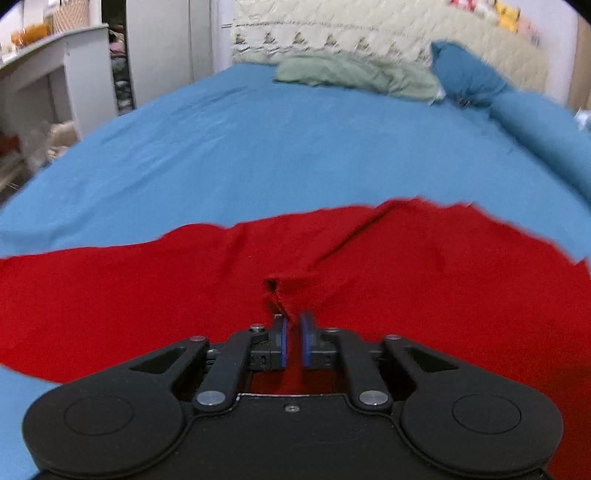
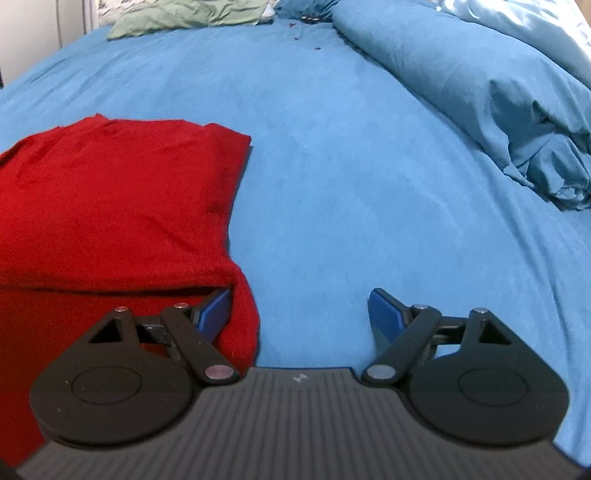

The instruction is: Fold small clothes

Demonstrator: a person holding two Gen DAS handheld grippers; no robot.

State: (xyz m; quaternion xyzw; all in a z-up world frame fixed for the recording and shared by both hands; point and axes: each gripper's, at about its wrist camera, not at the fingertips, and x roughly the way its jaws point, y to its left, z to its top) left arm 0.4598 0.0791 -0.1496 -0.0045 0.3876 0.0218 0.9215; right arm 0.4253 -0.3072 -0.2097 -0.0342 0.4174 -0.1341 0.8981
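- The red garment (image 1: 369, 266) lay spread on the blue bedsheet (image 1: 258, 147).
- The left gripper (image 1: 294, 325) had its jaws slightly parted, a bunched tuft of red cloth at its tips, toward 12 o'clock.
- The right gripper (image 2: 299, 306) stood spread wide at the garment's 3 o'clock edge, its left finger (image 2: 214, 310) under a fold.
- A green cloth (image 2: 184, 14) lay at 12 o'clock.

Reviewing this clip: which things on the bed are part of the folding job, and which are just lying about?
Part of the job:
- red garment
- left gripper
- right gripper

Just lying about:
- green cloth
- blue pillow
- bunched blue duvet
- white desk
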